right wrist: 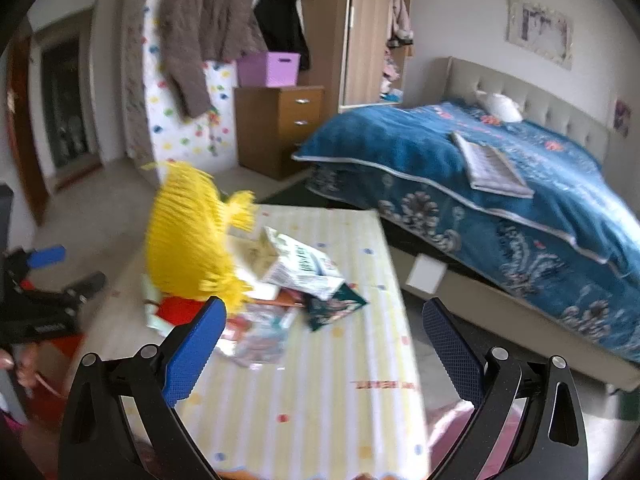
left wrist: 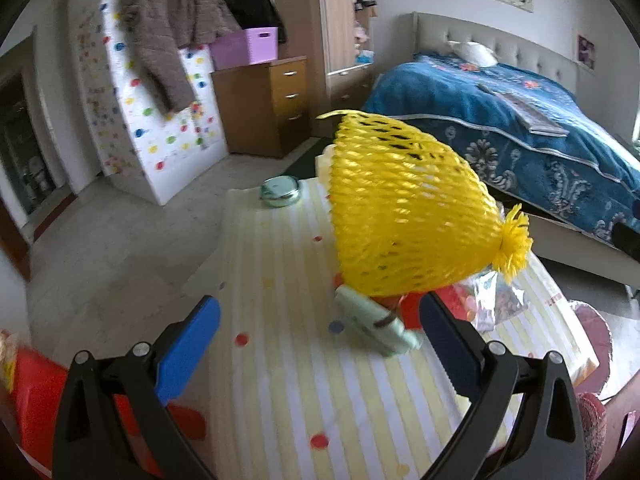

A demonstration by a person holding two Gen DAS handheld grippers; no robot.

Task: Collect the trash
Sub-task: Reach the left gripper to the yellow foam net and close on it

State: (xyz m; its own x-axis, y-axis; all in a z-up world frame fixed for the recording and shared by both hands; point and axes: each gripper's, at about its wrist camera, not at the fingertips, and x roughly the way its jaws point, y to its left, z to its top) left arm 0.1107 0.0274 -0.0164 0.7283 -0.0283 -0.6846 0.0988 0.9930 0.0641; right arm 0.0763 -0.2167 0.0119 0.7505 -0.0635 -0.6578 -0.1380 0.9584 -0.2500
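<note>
A yellow foam fruit net (left wrist: pixel 404 208) stands on the striped tablecloth (left wrist: pixel 288 380), just ahead of my open left gripper (left wrist: pixel 316 344). A pale green plastic piece (left wrist: pixel 376 320) and red wrappers (left wrist: pixel 408 312) lie at its base, between the jaws. In the right wrist view the net (right wrist: pixel 188 240) is blurred, left of a trash pile: a white carton (right wrist: pixel 304 264), a dark green packet (right wrist: pixel 340 304) and clear wrappers (right wrist: pixel 260 336). My right gripper (right wrist: pixel 324 336) is open and empty above the table. The left gripper (right wrist: pixel 44 280) shows at the left edge.
A round green tin (left wrist: pixel 280 192) sits at the table's far edge. A red bin (left wrist: pixel 36 400) stands left of the table. A bed with a blue blanket (right wrist: pixel 500 184) is to the right, a wooden drawer unit (right wrist: pixel 276 128) and hanging coats behind.
</note>
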